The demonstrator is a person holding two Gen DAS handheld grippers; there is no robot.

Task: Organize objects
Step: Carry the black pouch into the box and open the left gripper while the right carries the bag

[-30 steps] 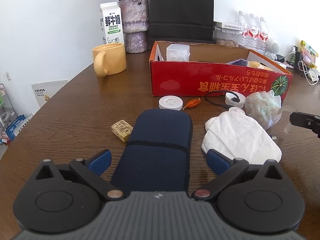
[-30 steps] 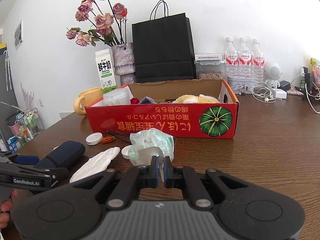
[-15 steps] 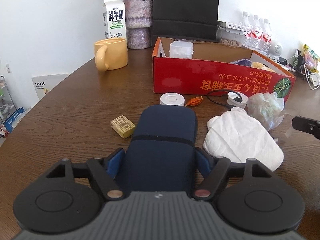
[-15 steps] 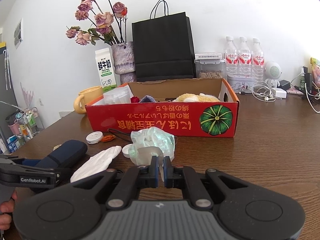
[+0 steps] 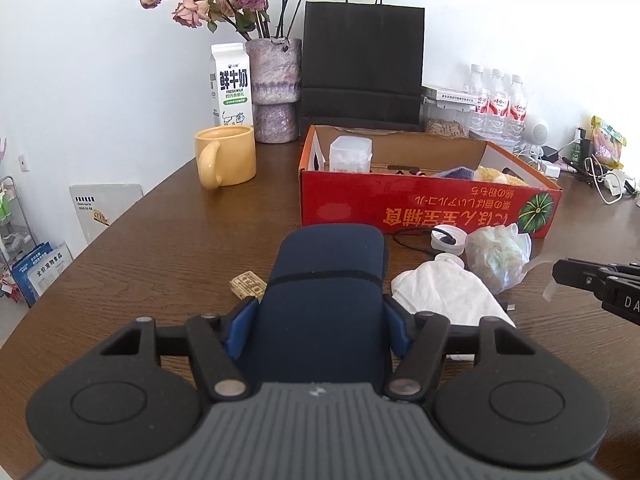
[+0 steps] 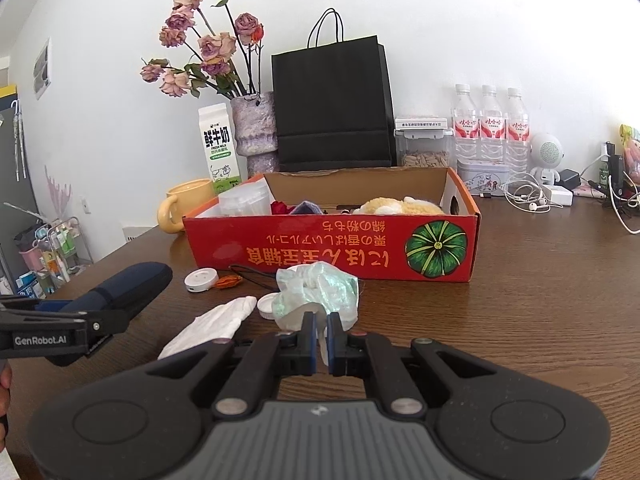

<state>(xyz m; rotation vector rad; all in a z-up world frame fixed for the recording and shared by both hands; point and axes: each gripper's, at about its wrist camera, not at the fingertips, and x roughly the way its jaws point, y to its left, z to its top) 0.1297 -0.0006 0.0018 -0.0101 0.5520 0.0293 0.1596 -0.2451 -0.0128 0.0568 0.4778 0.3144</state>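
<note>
Left wrist: left gripper (image 5: 320,328) clamps the navy case (image 5: 326,280) at its near end, lifted, looks semi-rigid, light; right wrist: right gripper (image 6: 320,342) pinches thin clear plastic strip (image 6: 322,346), flimsy, by crumpled bag (image 6: 316,292).

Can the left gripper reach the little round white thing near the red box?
Probably not right now. The left gripper is shut on the blue case, so its fingers are full. The round white disc lies in the open beyond the case.
</note>
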